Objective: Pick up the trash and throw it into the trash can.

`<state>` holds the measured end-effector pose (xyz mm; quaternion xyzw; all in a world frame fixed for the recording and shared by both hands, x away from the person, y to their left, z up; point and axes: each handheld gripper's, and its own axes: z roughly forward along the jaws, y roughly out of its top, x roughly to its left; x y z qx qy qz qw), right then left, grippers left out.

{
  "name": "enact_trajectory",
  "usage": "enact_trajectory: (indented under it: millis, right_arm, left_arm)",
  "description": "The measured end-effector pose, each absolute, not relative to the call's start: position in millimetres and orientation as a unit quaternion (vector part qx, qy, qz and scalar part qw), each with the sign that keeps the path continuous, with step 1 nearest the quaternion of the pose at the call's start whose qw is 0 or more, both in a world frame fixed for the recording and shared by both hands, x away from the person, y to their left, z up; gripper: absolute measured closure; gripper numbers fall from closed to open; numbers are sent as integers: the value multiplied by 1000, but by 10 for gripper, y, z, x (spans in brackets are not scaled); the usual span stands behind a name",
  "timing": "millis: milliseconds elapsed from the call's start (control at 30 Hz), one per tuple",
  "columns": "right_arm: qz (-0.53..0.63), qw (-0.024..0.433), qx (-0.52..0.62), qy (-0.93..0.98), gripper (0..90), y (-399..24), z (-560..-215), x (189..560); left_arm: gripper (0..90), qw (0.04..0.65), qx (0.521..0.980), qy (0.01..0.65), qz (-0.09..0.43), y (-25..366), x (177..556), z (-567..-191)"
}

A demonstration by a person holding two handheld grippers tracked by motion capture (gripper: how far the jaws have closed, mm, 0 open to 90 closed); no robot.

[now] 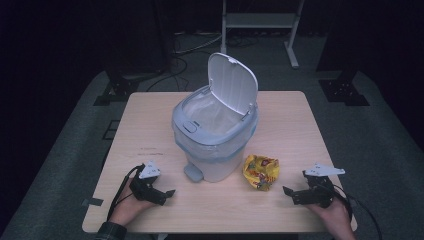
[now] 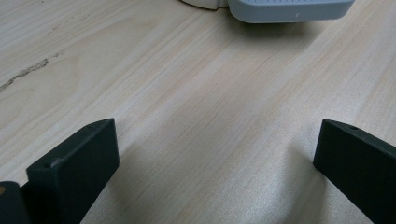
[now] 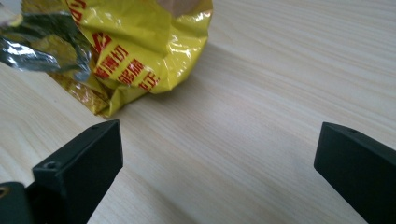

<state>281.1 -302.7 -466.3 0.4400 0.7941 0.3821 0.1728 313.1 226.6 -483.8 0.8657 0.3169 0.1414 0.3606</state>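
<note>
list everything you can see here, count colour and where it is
table: 1, light wood, centre of the high view
pedal bin: 1, pale blue-grey, middle of the table, lid up, clear liner inside, pedal toward the person
snack bag: 1, yellow with red print, crumpled, on the table right of the bin
metal stand: 1, white, on the floor behind the table
cables: several, dark and pale, floor behind the table
left gripper: 1, black, near-left table edge, open, empty
right gripper: 1, black, near-right, open, pointing at the bag

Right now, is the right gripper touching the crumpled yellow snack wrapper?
Apart. In the right gripper view, bare wood separates the open right gripper from the crumpled yellow snack wrapper.
</note>
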Motion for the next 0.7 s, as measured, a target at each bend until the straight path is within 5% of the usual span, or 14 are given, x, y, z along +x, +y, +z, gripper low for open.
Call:
enact_trajectory:
  millis: [700]
  right_arm:
    - [430, 160, 431, 777, 32, -2816, -4407, 2890]
  left_arm:
    - [0, 360, 866, 317, 142, 2267, 3132, -4837]
